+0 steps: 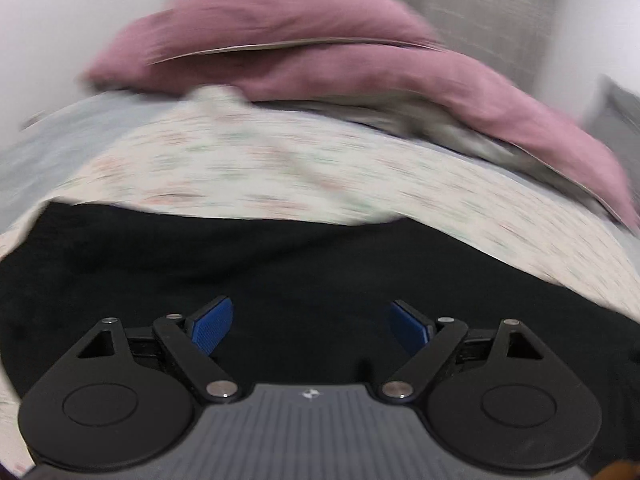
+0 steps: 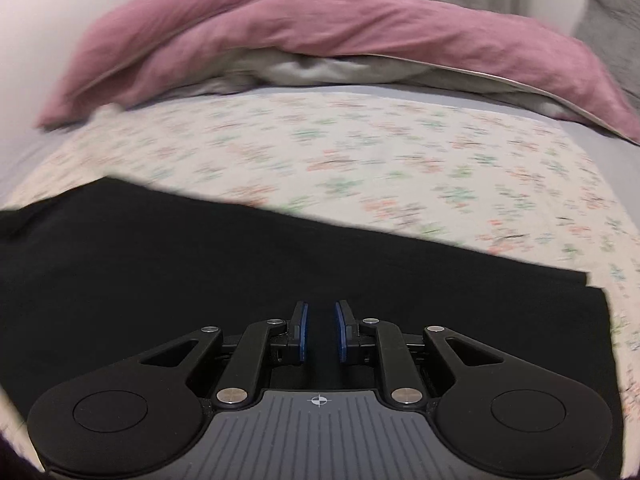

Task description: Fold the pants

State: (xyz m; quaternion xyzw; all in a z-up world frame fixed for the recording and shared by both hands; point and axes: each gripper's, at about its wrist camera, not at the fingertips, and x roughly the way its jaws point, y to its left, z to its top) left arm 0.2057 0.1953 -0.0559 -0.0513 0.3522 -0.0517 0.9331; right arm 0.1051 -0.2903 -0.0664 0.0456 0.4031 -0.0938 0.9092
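Note:
Black pants (image 1: 280, 264) lie flat on a floral bedsheet (image 1: 240, 168). In the left wrist view my left gripper (image 1: 312, 322) is wide open and empty, just above the black cloth. In the right wrist view the pants (image 2: 200, 264) fill the lower half, with a straight far edge and a corner at the right. My right gripper (image 2: 320, 330) hovers over them with its blue pads (image 2: 303, 332) close together and a narrow gap between them. Nothing shows between the pads.
A pink duvet (image 1: 320, 40) is bunched along the far side of the bed, also in the right wrist view (image 2: 360, 28), with grey fabric (image 2: 320, 68) under it. A white wall (image 1: 60, 20) stands at the left. The floral sheet (image 2: 400, 152) lies beyond the pants.

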